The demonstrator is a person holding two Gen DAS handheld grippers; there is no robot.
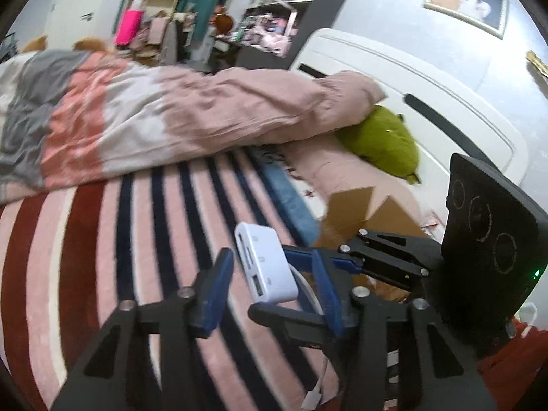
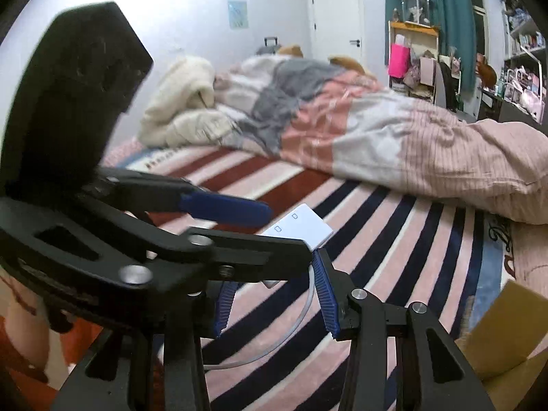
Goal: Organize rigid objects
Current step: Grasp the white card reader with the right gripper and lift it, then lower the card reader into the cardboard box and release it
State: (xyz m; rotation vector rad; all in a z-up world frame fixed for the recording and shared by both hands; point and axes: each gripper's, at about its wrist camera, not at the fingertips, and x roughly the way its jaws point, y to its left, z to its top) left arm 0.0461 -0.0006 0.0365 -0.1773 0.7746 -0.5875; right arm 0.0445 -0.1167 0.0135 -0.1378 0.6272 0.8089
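A white adapter hub (image 1: 265,265) with several ports and a white cable (image 1: 316,370) is lifted above the striped bed. In the left wrist view my left gripper (image 1: 274,294) is open around it, blue pads on either side and apart from it. My right gripper (image 1: 301,286) comes in from the right and is shut on the hub's cable end. In the right wrist view the hub (image 2: 299,227) sticks out beyond the right gripper (image 2: 274,284), and the left gripper's blue fingers (image 2: 226,209) reach in from the left beside it.
An open cardboard box (image 1: 359,215) sits on the bed to the right, also at the right wrist view's lower right corner (image 2: 507,335). A pink and grey duvet (image 1: 154,116) lies bunched across the bed. A green pillow (image 1: 387,140) rests against the white headboard (image 1: 428,92).
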